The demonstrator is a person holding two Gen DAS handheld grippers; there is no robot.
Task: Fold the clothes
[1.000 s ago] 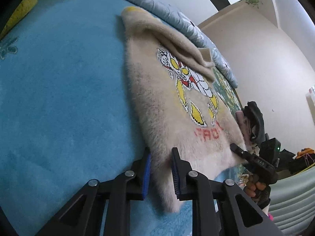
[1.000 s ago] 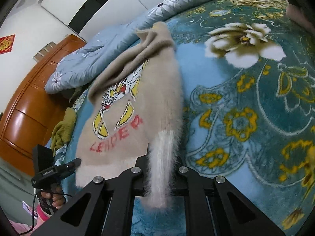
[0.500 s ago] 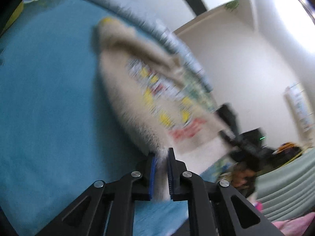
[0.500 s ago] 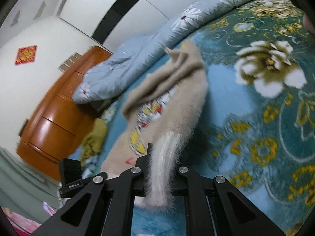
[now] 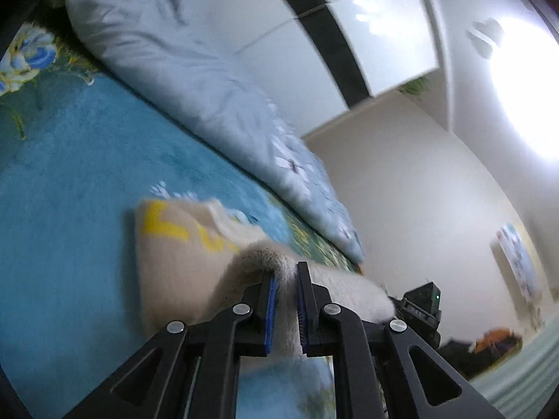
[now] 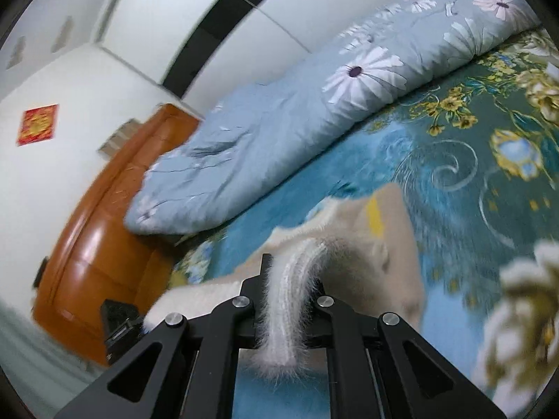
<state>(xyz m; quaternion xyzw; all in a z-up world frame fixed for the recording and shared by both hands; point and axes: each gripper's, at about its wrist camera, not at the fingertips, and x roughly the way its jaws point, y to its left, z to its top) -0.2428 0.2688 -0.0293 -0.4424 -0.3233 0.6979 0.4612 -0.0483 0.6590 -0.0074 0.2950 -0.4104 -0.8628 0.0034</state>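
Observation:
A fuzzy beige sweater (image 5: 174, 265) with yellow markings lies on the blue floral bedspread (image 5: 70, 192). My left gripper (image 5: 284, 279) is shut on the sweater's hem and holds it lifted over the rest of the garment. My right gripper (image 6: 291, 272) is shut on the other hem corner of the sweater (image 6: 380, 244), whose ribbed white edge hangs down between the fingers. The lower half is raised and carried toward the collar end. The right gripper's body also shows in the left wrist view (image 5: 419, 307).
A rolled light-blue floral quilt (image 6: 314, 104) lies along the far side of the bed, also in the left wrist view (image 5: 195, 80). An orange wooden headboard (image 6: 101, 237) stands at the left. White wardrobe doors and walls lie behind.
My left gripper closed on the hem. Both grippers lifted the hem and carried it forward over the sweater, hiding the printed front; the views tilted up toward the quilt and wall.

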